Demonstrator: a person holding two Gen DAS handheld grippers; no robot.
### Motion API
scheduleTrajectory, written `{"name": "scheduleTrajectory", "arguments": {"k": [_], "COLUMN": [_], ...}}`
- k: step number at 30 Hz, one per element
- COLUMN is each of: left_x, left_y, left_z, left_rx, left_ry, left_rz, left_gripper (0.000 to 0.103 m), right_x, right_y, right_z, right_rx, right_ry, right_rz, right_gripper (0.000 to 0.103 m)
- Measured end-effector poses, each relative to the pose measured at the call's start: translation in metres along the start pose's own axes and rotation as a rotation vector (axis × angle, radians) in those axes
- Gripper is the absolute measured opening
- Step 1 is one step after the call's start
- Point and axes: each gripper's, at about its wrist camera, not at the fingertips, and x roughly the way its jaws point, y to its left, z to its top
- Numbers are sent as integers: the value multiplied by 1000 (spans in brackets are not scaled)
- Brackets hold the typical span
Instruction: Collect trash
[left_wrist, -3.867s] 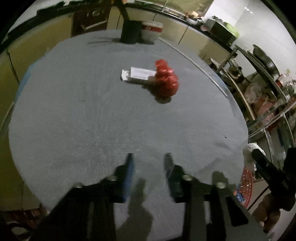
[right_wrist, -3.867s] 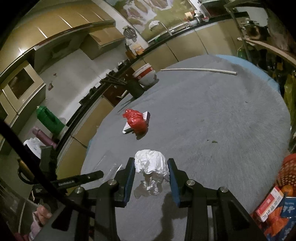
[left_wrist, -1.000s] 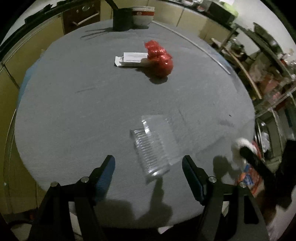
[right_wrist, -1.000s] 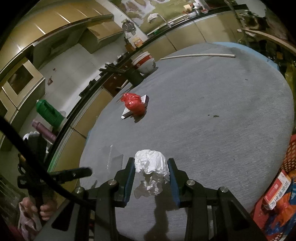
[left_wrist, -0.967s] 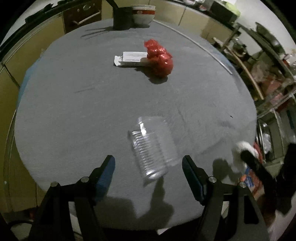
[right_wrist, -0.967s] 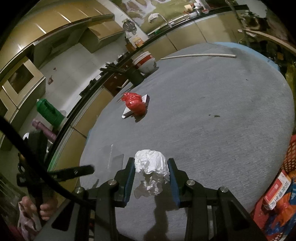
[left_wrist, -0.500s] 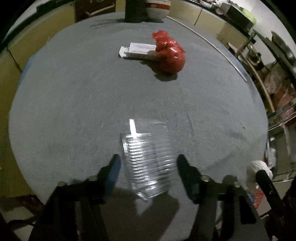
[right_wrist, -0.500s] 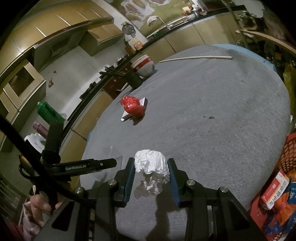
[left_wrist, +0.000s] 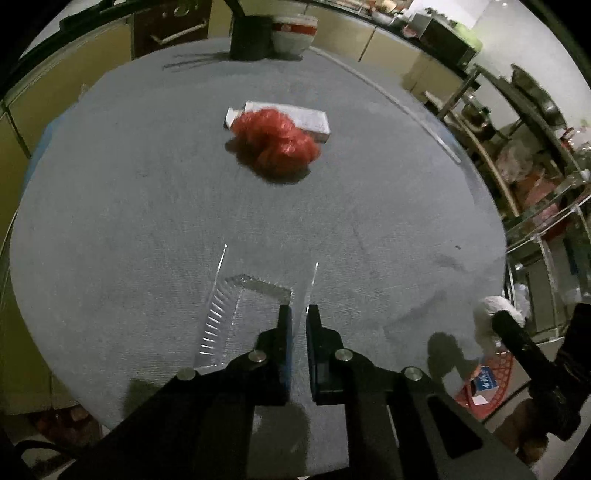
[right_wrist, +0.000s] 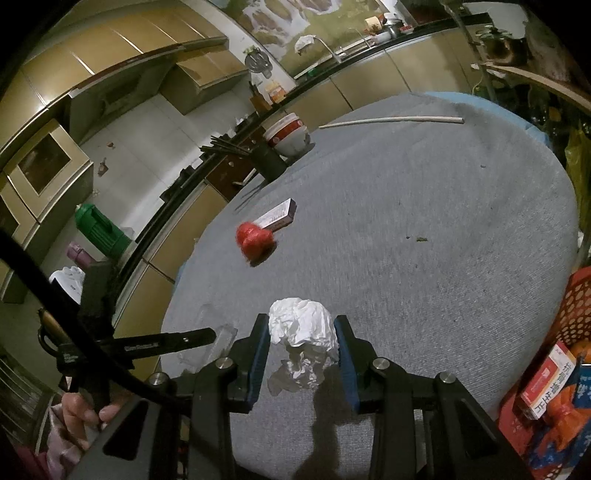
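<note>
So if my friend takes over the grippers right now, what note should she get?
Left gripper: its jaws have just been closing and now pinch the side wall of the clear plastic tray, near the table edge.
Right gripper: shut on the crumpled white tissue, above the table.
Still lying on the table: the red plastic bag, resting against the small white carton.
Done: two pieces gripped.
Left: bin both, then fetch the bag and carton.
</note>
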Motion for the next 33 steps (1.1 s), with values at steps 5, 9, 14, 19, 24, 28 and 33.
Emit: {"name": "scheduleTrajectory", "arguments": {"k": [5, 9, 14, 19, 24, 28, 33], "left_x": [-20, -30, -36, -39, -49, -53, -50], "left_y": [-5, -18, -29, -38, -20, 7, 17], "left_z": [-4, -7, -5, -4, -7, -15, -30], "left_rx": [33, 67, 100, 125, 121, 95, 64], "left_ry": [-40, -58, -80, -91, -113, -120, -142], "left_rz": [-44, -71, -111, -117, -65, 16, 54], "left_gripper": [7, 7, 7, 7, 7, 41, 74], "right_x": [-2, -10, -24, -34, -44, -48, -45], "right_y": [2, 0, -5, -10, -15, -20, -31], "right_z": [0, 1, 2, 4, 5, 3, -3], "right_rx": [-5, -1, 11, 21, 26, 28, 58], "right_ry": [-5, -24, -49, -72, -93, -98, -78], "right_rz": [-1, -3, -9, -11, -12, -15, -13], "right_gripper": [37, 37, 37, 37, 37, 37, 37]}}
